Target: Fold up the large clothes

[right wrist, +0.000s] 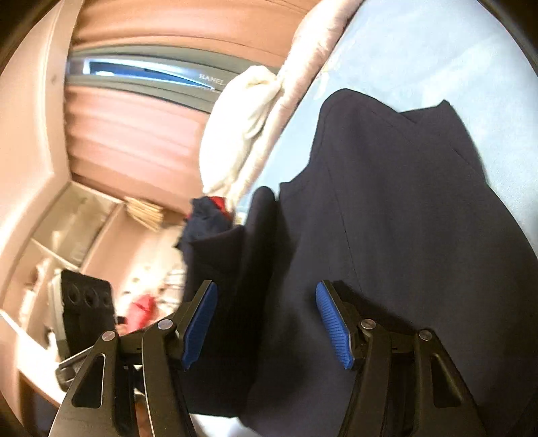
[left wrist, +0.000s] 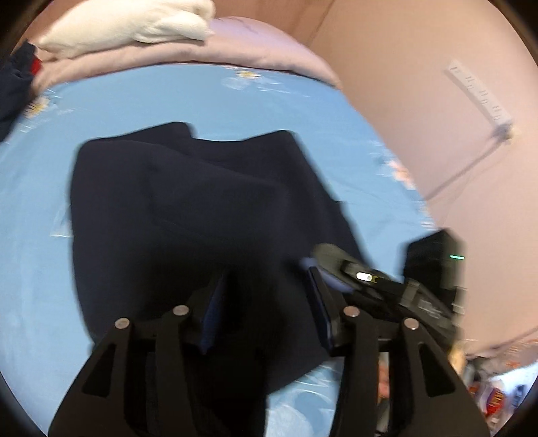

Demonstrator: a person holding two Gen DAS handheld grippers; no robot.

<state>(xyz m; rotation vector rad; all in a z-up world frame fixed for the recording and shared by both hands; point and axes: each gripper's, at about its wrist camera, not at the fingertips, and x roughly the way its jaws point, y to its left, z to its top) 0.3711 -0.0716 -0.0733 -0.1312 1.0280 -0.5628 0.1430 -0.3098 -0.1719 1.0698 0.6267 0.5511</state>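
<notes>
A large dark navy garment [left wrist: 201, 208] lies partly folded on the light blue bed sheet [left wrist: 168, 97]. My left gripper [left wrist: 265, 299] hovers over its near edge, jaws apart, and the pads press on nothing. The other hand-held device [left wrist: 370, 279] shows at the garment's right edge in the left wrist view. In the right wrist view, rolled sideways, the same garment [right wrist: 386, 218] fills the middle. My right gripper [right wrist: 267, 319] stands open with its blue pads [right wrist: 333, 322] on either side of a fold of the cloth, not squeezing it.
A pink quilt [left wrist: 255, 50] and a white bundle of cloth [left wrist: 134, 23] lie along the far side of the bed. A dark blue and red garment [left wrist: 20, 77] sits at the far left corner. Past the bed are a wall and shelves [right wrist: 77, 218] with clutter.
</notes>
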